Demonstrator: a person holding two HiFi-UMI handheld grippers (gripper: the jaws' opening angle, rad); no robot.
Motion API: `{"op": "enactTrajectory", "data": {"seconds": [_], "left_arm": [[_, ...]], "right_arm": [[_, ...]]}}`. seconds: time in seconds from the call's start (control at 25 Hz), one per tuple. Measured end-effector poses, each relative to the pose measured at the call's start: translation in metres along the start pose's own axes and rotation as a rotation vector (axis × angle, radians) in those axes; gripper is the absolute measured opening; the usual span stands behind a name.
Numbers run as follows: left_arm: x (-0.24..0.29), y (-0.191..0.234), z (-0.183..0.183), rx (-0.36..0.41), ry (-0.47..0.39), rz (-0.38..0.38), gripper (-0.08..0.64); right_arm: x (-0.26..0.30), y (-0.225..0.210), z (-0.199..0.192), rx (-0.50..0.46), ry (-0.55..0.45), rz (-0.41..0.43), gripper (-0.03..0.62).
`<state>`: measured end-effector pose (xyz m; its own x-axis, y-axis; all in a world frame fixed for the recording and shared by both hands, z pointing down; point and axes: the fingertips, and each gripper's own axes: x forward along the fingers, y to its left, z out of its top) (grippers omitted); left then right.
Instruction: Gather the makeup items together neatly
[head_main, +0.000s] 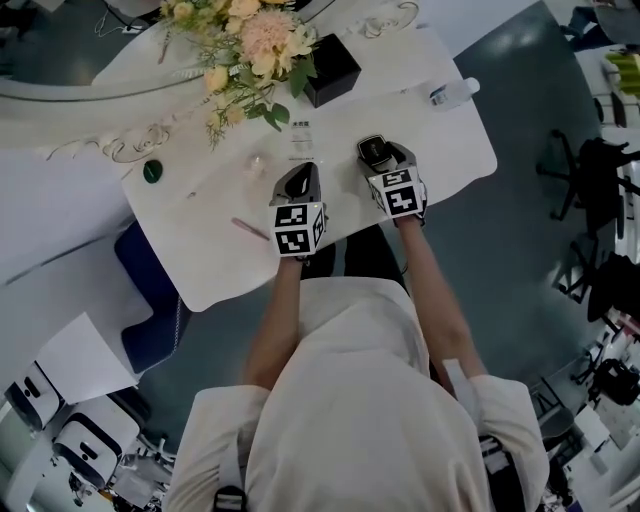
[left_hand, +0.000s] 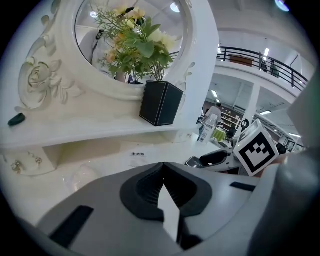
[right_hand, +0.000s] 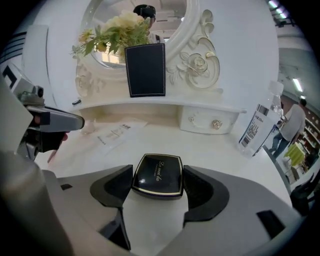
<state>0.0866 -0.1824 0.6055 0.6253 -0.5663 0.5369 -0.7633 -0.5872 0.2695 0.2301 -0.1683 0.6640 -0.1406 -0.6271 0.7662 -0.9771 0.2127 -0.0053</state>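
White surface (head_main: 200, 260), ornate mirror behind it. Far left end: a small green disc (head_main: 152, 171). A pink stick (head_main: 250, 229) lies slantwise toward the front edge, just left of the left gripper (head_main: 298, 178), whose fingers (left_hand: 145, 189) are pressed fully together with nothing between them.

Right gripper (right_hand: 158, 173): fingers (right_hand: 114, 189) clamp the black compact (right_hand: 157, 177) by its two side edges, lid up, near mid-surface. I cannot tell whether it is lifted or resting.

My judgement is that the other items lie to the compact's left, so I would carry it leftward toward the stick. The left gripper stands just beside that path and is the nearer one to the stick. There is open room ahead toward the mirror base. Water bottle (head_main: 455, 93) sits well apart, near the right edge.
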Motion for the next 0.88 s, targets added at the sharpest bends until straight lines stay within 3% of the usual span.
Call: {"op": "enactTrajectory", "data": {"seconds": [0.52, 0.88], "left_arm": [[-0.025, 0.014, -0.020, -0.022, 0.004, 0.008, 0.015], [-0.028, 0.020, -0.022, -0.046, -0.002, 0.002, 0.015]], "right_arm": [[-0.026, 0.014, -0.040, 0.001, 0.023, -0.008, 0.305], [-0.031, 0.024, -0.037, 0.000, 0.011, 0.024, 0.307]]}}
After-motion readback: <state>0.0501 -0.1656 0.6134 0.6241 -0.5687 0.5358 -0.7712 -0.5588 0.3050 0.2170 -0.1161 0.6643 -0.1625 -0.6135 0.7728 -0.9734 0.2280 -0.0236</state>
